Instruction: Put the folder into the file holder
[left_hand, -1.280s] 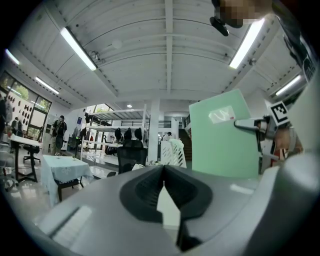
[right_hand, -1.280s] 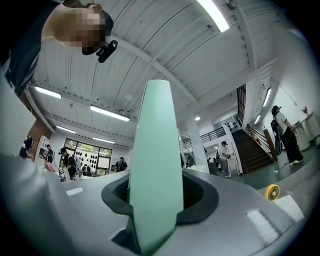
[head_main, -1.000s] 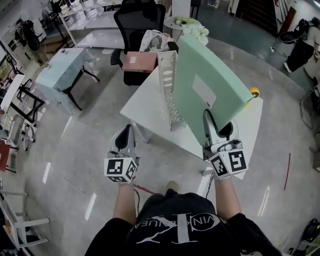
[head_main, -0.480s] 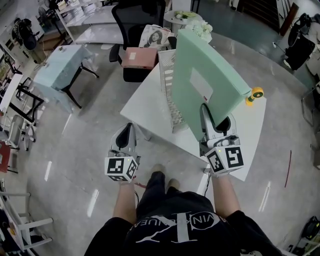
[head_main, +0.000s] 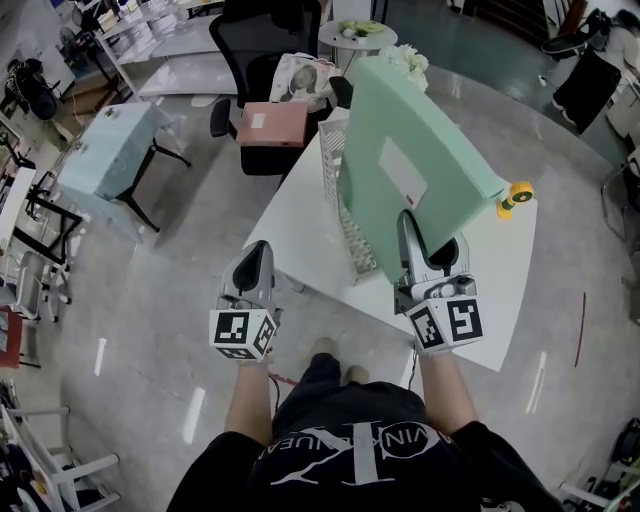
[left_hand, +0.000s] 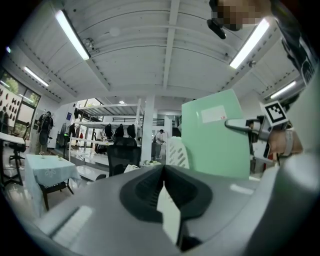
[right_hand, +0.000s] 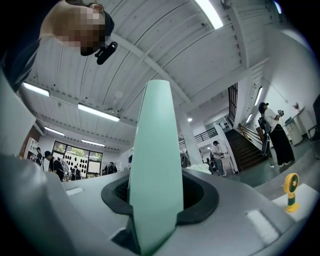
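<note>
My right gripper (head_main: 428, 240) is shut on the lower edge of a large mint-green folder (head_main: 420, 170), holding it upright over the white table (head_main: 300, 225). In the right gripper view the folder (right_hand: 154, 150) stands edge-on between the jaws of that gripper (right_hand: 155, 192). A white perforated file holder (head_main: 338, 185) stands on the table just left of the folder, close beside it. My left gripper (head_main: 257, 255) hovers over the floor at the table's near corner, shut with nothing in it (left_hand: 162, 169). From the left gripper view the folder (left_hand: 215, 135) and file holder (left_hand: 177, 152) are ahead to the right.
A small yellow fan (head_main: 515, 195) stands at the table's right edge. Behind the table are a black office chair (head_main: 270, 35) with a pink box (head_main: 272, 122) on it, and white flowers (head_main: 405, 65). A table with a light-blue cloth (head_main: 115, 150) stands at the left.
The person has stepped toward the table. Both grippers now sit nearer its front edge, and the folder stays held upright in the right gripper.
</note>
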